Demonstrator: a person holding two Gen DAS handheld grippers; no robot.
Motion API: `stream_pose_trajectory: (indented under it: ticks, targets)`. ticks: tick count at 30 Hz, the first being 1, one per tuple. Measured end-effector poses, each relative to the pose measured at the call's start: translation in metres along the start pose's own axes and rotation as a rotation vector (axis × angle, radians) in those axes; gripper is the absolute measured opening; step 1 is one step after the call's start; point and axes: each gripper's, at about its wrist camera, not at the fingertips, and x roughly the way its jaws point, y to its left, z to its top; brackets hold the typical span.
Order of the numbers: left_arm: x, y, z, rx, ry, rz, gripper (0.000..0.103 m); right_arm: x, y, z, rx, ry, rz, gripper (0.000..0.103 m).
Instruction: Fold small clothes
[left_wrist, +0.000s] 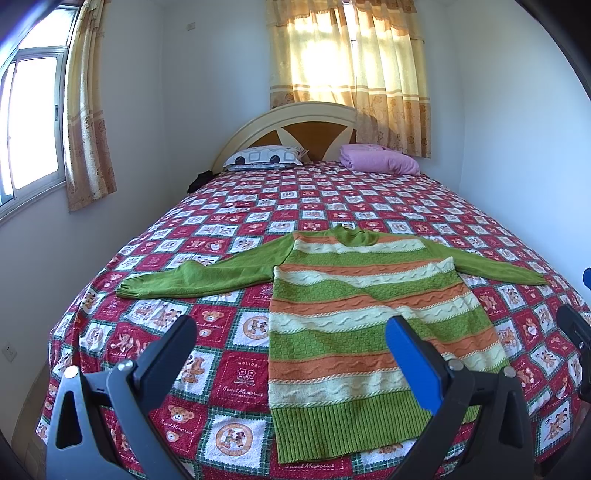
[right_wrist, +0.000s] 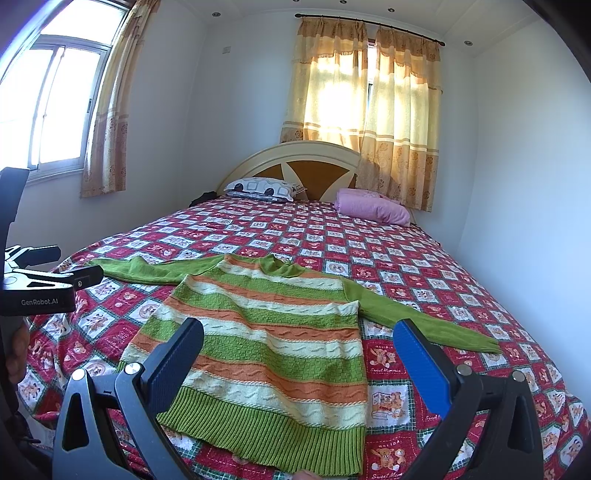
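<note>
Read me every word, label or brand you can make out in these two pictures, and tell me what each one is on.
"GenRobot.AI": on the black body of the left tongs.
"Sweet Memories": stitched on red squares of the bear-patterned bedspread.
"HOLIDA": above a flower on a red square, last letters unclear.
Other small lines under those squares: too small to read.
Striped sweater: no text.

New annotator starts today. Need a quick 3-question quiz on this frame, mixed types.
1. True or false: the sweater lies flat on the bed with both sleeves spread out.
2. Is the left gripper or the right gripper holding cloth?
3. What sits at the headboard's right end? A) purple folded blanket B) laundry basket C) second sweater

Key: 1 true. 2 neither; both are open, above the sweater. 3 A.
</note>
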Motion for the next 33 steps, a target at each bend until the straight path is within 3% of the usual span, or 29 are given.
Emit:
stream_pose_trajectory:
  ticks: [18, 33]
  targets:
    - [0.001, 0.002, 0.0, 0.001, 0.01, -0.005, 0.103, 0.004, 0.001, -0.006, -0.002, 0.008, -0.005, 0.102]
    - [0.057, -0.004, -0.004, 0.02, 0.063, 0.001, 0.103, 0.052, -0.033, -0.016, 0.047, 0.093, -0.067, 0.102]
